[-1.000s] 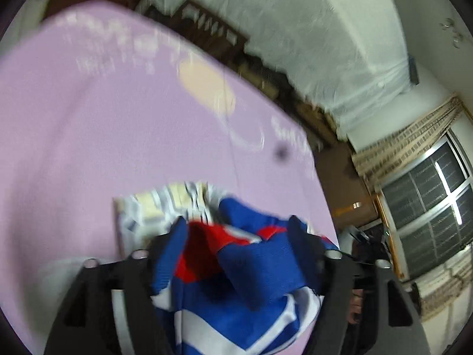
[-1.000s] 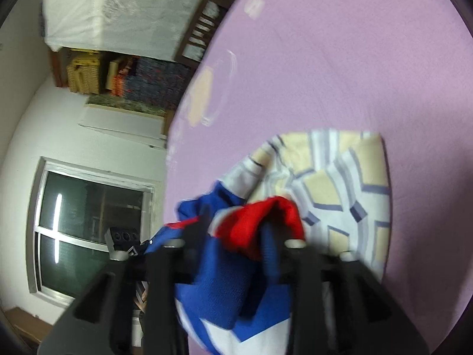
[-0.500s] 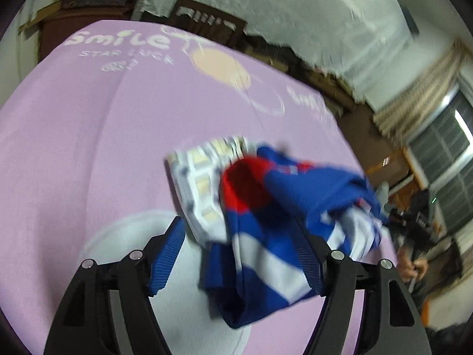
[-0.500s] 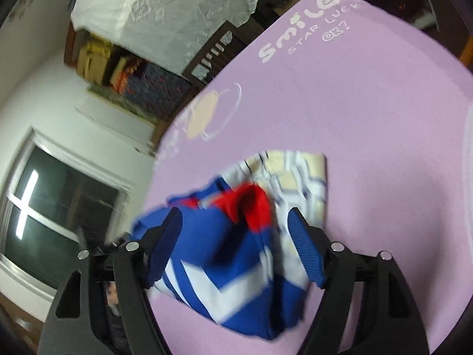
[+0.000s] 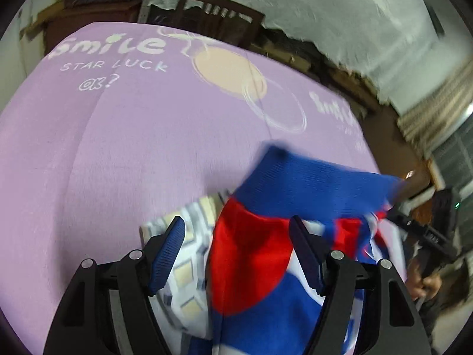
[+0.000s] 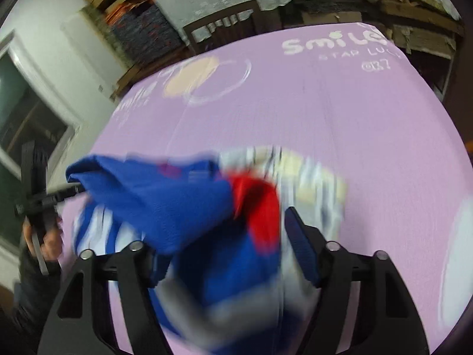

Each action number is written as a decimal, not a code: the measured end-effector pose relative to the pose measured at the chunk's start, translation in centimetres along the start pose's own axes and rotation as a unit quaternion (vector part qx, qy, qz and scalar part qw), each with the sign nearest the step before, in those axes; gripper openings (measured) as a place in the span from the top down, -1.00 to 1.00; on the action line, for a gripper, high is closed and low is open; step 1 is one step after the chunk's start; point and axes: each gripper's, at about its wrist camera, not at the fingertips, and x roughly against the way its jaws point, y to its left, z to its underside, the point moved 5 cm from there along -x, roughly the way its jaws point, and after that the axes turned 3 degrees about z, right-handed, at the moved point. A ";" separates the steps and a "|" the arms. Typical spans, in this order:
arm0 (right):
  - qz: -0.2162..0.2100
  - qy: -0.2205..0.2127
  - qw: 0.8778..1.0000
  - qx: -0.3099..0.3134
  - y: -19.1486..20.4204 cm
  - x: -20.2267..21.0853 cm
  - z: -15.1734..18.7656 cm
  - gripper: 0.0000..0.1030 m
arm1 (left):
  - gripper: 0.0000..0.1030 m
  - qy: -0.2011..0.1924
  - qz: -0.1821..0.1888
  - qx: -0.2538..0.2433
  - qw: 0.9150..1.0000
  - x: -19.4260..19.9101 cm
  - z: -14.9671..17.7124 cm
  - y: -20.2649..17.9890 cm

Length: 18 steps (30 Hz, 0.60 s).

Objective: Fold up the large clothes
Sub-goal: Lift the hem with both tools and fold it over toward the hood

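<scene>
- Left gripper (image 5: 236, 251), left wrist view: fingers (image 5: 168, 251) stand wide apart; the jersey (image 5: 251, 266), blue, red and white, hangs between them toward the 3 o'clock finger, whose inner pad it hides. The 9 o'clock pad is bare, so no pinch shows; whether any cloth is caught cannot be told.
- Right gripper (image 6: 224, 236), right wrist view: jaws closing, with bunched blue and red cloth between them. The 9 o'clock finger is buried in fabric; the 3 o'clock finger (image 6: 301, 245) is clear of it. Whether cloth is gripped cannot be told.
- Location of the task's thing: the jersey hangs bunched over the purple sheet (image 5: 118, 148), partly above a folded checked cloth (image 5: 189, 269) lying flat at 6 o'clock.
- Step in hand, as judged: carrying and opening the jersey out for laying; no fold is yet made.
- Next move, as judged: the two grippers should draw apart along one edge, then lower the cloth flat onto bare sheet, clear of the checked cloth.
- Hard to make out: motion blur smears the jersey's edges in the right wrist view; its lower part is cut off at 6 o'clock in both views; sleeves and collar cannot be identified.
</scene>
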 end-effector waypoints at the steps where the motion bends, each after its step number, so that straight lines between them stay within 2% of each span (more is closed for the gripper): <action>1: -0.007 -0.004 1.000 -0.011 -0.4 0.1 -0.8 -0.27 | -0.42 -0.002 0.006 0.001 1.000 0.3 0.0 0.0; 5: -0.051 0.003 0.998 -0.048 -1.3 0.3 -1.4 -0.27 | -0.42 0.011 0.007 -0.009 1.000 1.0 0.8 -0.1; 9: -0.054 0.013 0.996 -0.069 -2.6 0.4 -0.7 -0.27 | -0.42 0.039 0.034 0.009 0.999 0.4 1.7 -0.3; 13: -0.061 0.021 0.995 -0.077 -3.0 0.4 0.1 -0.27 | -0.42 0.058 0.047 0.004 0.997 0.8 3.9 -0.7; 18: -0.067 0.037 0.994 -0.072 -2.9 1.6 2.9 -0.27 | -0.42 0.060 0.055 -0.008 0.997 2.8 6.6 -0.4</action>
